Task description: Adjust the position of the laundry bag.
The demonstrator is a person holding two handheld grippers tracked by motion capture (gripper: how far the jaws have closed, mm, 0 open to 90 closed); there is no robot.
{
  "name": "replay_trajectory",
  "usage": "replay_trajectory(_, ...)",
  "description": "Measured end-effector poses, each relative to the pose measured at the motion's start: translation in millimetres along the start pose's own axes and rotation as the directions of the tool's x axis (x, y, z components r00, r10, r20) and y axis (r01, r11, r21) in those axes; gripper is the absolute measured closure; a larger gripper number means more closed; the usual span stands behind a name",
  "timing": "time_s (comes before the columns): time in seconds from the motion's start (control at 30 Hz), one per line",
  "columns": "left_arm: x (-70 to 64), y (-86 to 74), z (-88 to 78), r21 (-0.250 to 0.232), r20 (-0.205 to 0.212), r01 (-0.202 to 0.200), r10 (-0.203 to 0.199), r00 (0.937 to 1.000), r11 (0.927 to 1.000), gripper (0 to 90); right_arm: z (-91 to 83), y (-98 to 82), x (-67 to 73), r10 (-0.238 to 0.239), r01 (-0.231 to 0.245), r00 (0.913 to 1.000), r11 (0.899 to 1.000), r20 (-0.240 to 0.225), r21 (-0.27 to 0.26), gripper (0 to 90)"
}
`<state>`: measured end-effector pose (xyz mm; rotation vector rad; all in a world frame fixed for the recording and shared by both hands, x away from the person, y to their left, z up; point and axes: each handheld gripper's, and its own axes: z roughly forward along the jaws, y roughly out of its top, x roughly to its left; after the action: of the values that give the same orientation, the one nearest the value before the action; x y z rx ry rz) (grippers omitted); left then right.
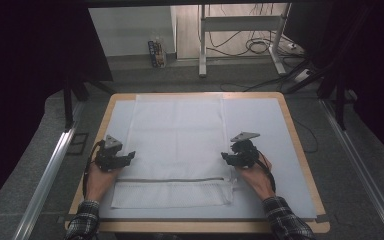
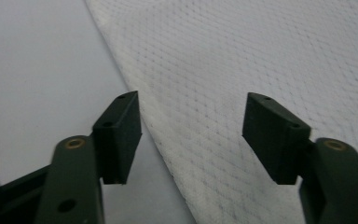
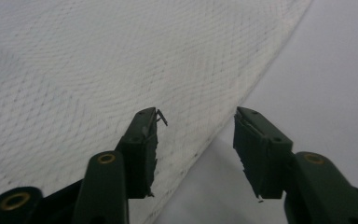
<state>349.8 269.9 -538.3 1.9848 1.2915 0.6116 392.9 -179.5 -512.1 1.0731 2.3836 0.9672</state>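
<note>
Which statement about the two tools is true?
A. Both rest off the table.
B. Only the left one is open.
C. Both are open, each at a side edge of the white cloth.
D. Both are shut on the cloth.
C: the left tool and right tool show parted jaws over the edges of the white cloth, gripping nothing.

1. The left gripper sits at the near left, its jaws spread apart and gripping nothing.
2. The right gripper sits at the near right, its jaws likewise apart.
3. Both forearms enter from the near edge in plaid sleeves.
</note>
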Motion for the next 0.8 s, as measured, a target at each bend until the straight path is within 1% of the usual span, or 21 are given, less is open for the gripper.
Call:
replay_trajectory(0.1,3.4,0.1,-0.2,-0.008,-0.016,0.025,-0.025,0.9996,0.9996,43.8,4.3,2.5,-0.1,-0.013,0.013,0.9999,1.000,0.011,0.004,57.8)
replay_trajectory(0.13,4.0,-0.3,0.3,-0.013,-0.023,0.033,-0.033,0.9992,0.9994,46.2,7.5,3.6,1.0,-0.018,0.018,0.9996,1.000,0.021,0.010,60.1)
replay_trajectory(0.17,4.9,-1.4,2.6,0.003,-0.037,0.030,-0.030,0.9989,0.9995,46.3,9.4,4.1,1.9,-0.024,0.024,0.9993,1.000,0.029,0.020,62.2)
replay_trajectory(0.2,4.9,-1.4,2.6,0.003,-0.037,0.030,-0.030,0.9989,0.9995,46.6,9.4,4.1,1.9,-0.024,0.024,0.9993,1.000,0.029,0.020,62.2)
replay_trajectory(0.23,4.2,-2.2,4.9,0.013,-0.048,0.029,-0.028,0.9984,0.9995,46.6,11.5,4.1,3.1,-0.026,0.025,0.9989,0.999,0.039,0.027,63.0)
replay_trajectory(0.3,2.2,-3.7,11.2,0.048,-0.055,0.020,-0.017,0.9984,0.9986,46.3,16.8,3.8,4.3,-0.028,0.025,0.9983,0.998,0.051,0.051,64.6)
replay_trajectory(0.33,1.9,-4.2,11.6,0.045,-0.055,0.016,-0.013,0.9984,0.9988,46.3,16.8,3.8,4.3,-0.028,0.025,0.9983,0.998,0.051,0.051,64.6)
replay_trajectory(0.37,1.8,-3.4,12.3,0.048,-0.048,0.027,-0.025,0.9985,0.9985,47.1,17.0,4.3,3.6,-0.027,0.024,0.9985,0.998,0.048,0.057,64.6)
replay_trajectory(0.4,2.4,-3.2,12.8,0.052,-0.017,0.055,-0.054,0.9984,0.9971,52.7,17.1,4.7,2.4,-0.034,0.032,0.9987,0.997,0.039,0.064,64.9)
replay_trajectory(0.43,3.2,-3.4,12.7,0.055,-0.005,0.070,-0.070,0.9976,0.9960,55.4,17.5,4.5,1.9,-0.030,0.028,0.9991,0.998,0.031,0.061,65.7)
replay_trajectory(0.47,3.2,-3.4,12.7,0.055,-0.005,0.070,-0.070,0.9976,0.9960,58.3,17.5,4.5,1.9,-0.030,0.028,0.9991,0.998,0.031,0.061,65.7)
replay_trajectory(0.5,3.9,-3.5,12.9,0.055,0.012,0.084,-0.085,0.9963,0.9949,58.3,17.7,4.4,0.7,-0.025,0.024,0.9995,0.998,0.020,0.060,67.8)
replay_trajectory(0.53,4.3,-3.5,12.8,0.058,0.019,0.088,-0.090,0.9958,0.9944,61.6,17.7,4.3,-0.7,-0.015,0.014,0.9999,0.998,0.008,0.063,69.0)
replay_trajectory(0.57,3.8,-3.2,13.1,0.055,0.027,0.096,-0.097,0.9949,0.9939,63.1,17.8,4.8,-1.3,-0.002,0.002,1.0000,0.998,0.006,0.067,70.8)
replay_trajectory(0.6,3.7,-2.7,13.1,0.059,0.035,0.094,-0.096,0.9948,0.9939,69.3,17.5,5.7,-1.7,-0.006,0.005,1.0000,0.997,0.006,0.075,78.6)
replay_trajectory(0.63,3.5,-2.2,13.2,0.061,0.042,0.090,-0.093,0.9948,0.9941,69.3,17.5,5.7,-1.7,-0.006,0.005,1.0000,0.997,0.006,0.075,78.6)
replay_trajectory(0.67,3.1,-1.8,13.4,0.062,0.043,0.085,-0.088,0.9952,0.9944,72.6,17.7,6.2,-1.9,-0.004,0.004,1.0000,0.997,0.001,0.078,81.4)
replay_trajectory(0.73,2.4,-0.9,14.0,0.063,0.060,0.082,-0.086,0.9945,0.9946,80.2,17.9,7.1,-1.7,-0.003,0.004,1.0000,0.996,-0.003,0.084,86.0)
replay_trajectory(0.8,0.0,0.0,14.4,0.065,0.061,0.068,-0.072,0.9955,0.9956,87.0,17.9,7.8,-0.5,-0.015,0.015,0.9999,0.996,-0.002,0.088,87.1)
